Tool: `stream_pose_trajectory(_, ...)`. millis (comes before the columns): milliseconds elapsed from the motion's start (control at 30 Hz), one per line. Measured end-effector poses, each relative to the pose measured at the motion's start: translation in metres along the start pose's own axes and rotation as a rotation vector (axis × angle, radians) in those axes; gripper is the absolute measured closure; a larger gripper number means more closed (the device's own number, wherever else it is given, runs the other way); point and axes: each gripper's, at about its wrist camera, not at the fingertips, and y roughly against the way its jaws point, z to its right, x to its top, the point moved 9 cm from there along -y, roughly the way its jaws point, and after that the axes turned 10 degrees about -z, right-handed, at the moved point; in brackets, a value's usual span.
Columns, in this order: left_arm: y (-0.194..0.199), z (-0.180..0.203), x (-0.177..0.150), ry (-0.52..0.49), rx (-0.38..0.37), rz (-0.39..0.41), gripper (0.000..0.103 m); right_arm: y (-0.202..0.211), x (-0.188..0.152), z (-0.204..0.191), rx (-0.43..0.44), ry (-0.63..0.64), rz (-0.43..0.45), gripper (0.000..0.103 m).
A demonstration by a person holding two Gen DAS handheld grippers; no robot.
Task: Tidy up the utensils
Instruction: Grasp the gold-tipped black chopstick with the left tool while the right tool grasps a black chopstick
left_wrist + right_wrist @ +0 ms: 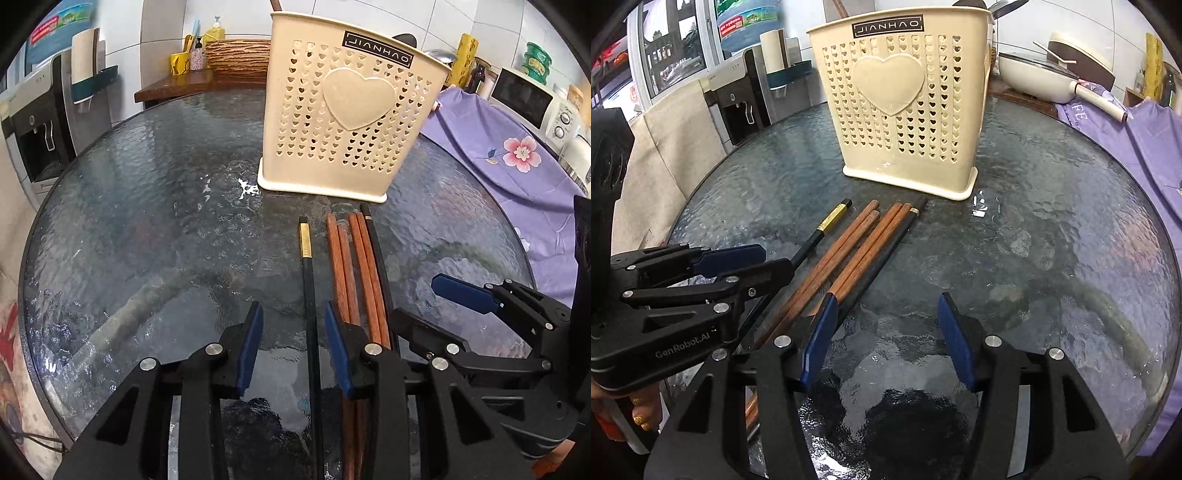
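Observation:
A cream perforated utensil holder (351,110) (897,103) with a raised heart stands upright on the round glass table (147,203). In front of it lie several chopsticks. A black one with a gold band (306,240) (833,221) lies apart from the brown wooden ones (347,258) (849,243) and a second black one (373,236) (905,229). My left gripper (293,325) (774,258) is low over the table, jaws apart around the gold-banded chopstick, pads not touching it. My right gripper (888,306) (417,299) is open over bare glass, its left finger against the bunch.
A purple floral cloth (517,155) drapes past the table's right edge. A water dispenser (40,129) stands at the left. A wooden tray (240,55), bottles, a white pan (1034,77) and a microwave (528,99) sit behind the holder.

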Motion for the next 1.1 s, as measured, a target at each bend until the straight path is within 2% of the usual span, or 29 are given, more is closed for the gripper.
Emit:
stream_pose_trajectory(167, -0.004, 0.004, 0.006, -0.035, 0.053, 0.001, 0.071, 0.000, 0.003, 0.001, -0.022, 0.008, -0.018, 0.049)
stream_pose_trajectory(200, -0.005, 0.004, 0.007, -0.037, 0.054, 0.000, 0.071, 0.000, 0.003, 0.002, -0.031, 0.008, -0.023, 0.050)
stream_pose_trajectory(233, -0.005, 0.004, 0.007, -0.038, 0.055, 0.000, 0.071, 0.000, 0.003, 0.006, -0.050, 0.009, -0.032, 0.056)
stream_pose_trajectory(300, -0.005, 0.003, 0.008, -0.043, 0.058, -0.002, 0.072, -0.002, 0.002, 0.016, -0.079, 0.013, -0.052, 0.060)
stream_pose_trajectory(467, -0.006, -0.003, 0.011, -0.020, 0.053, -0.008, 0.073, 0.005, 0.005, 0.025, 0.003, -0.059, -0.041, 0.060)
stream_pose_trajectory(633, -0.006, -0.002, 0.009, -0.044, 0.070, -0.006, 0.073, 0.004, 0.011, -0.001, 0.042, -0.018, -0.039, 0.060)
stream_pose_trajectory(800, -0.003, -0.014, 0.008, -0.029, 0.082, -0.009, 0.075, -0.002, 0.009, -0.012, 0.016, 0.021, -0.051, 0.060)
stream_pose_trajectory(967, 0.000, -0.025, 0.008, 0.000, 0.066, -0.009, 0.075, -0.001, 0.006, 0.008, -0.035, 0.026, -0.075, 0.061)
stream_pose_trajectory(1100, -0.001, -0.024, 0.010, -0.004, 0.063, -0.007, 0.075, -0.002, 0.007, 0.024, 0.007, -0.024, -0.086, 0.063)
